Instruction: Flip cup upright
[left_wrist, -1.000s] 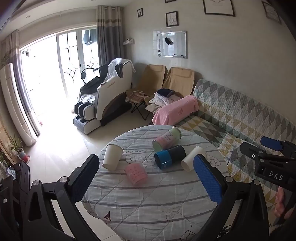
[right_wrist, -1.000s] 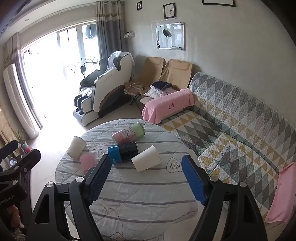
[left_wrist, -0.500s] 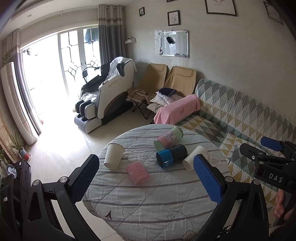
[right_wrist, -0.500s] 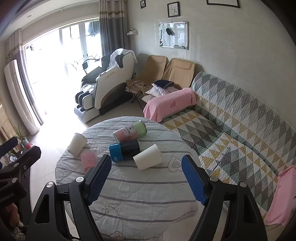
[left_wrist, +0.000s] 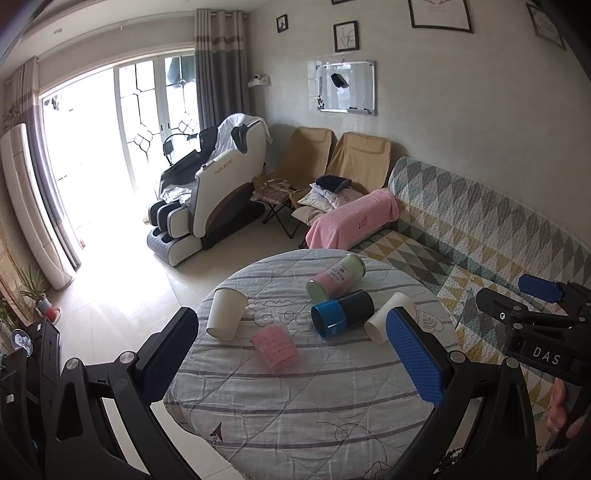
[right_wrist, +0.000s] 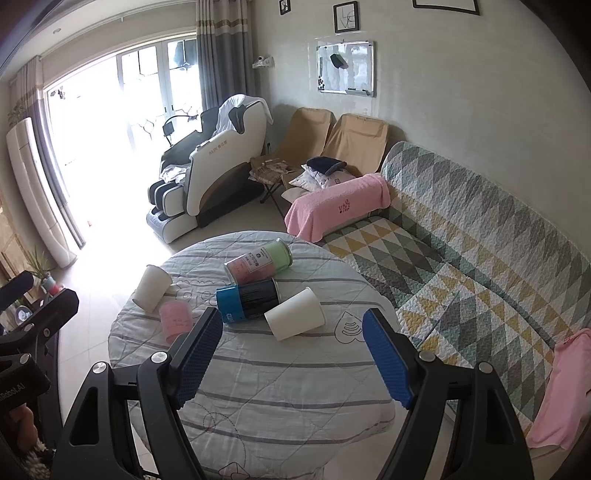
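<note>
Several cups lie on their sides on a round table (left_wrist: 303, 398) with a striped quilted cover. A white paper cup (left_wrist: 225, 312) is at the left, a pink cup (left_wrist: 275, 345) near the middle, a blue-and-black cup (left_wrist: 341, 313), a pink-and-green cup (left_wrist: 334, 277) behind it, and a second white cup (left_wrist: 388, 316) at the right. They also show in the right wrist view: white cup (right_wrist: 295, 314), blue-and-black cup (right_wrist: 247, 300), pink cup (right_wrist: 176, 319). My left gripper (left_wrist: 291, 354) and right gripper (right_wrist: 295, 350) are both open, empty, above the table's near side.
A patterned sofa (left_wrist: 480, 236) with a pink towel (left_wrist: 351, 221) runs along the right. A massage chair (left_wrist: 214, 192) and two folding chairs (left_wrist: 332, 166) stand behind the table. The right gripper's body (left_wrist: 535, 332) shows at the left view's right edge.
Both grippers have drifted slightly, so the table and cups sit a little lower and nearer in view. No cup has moved. Both grippers stay open.
</note>
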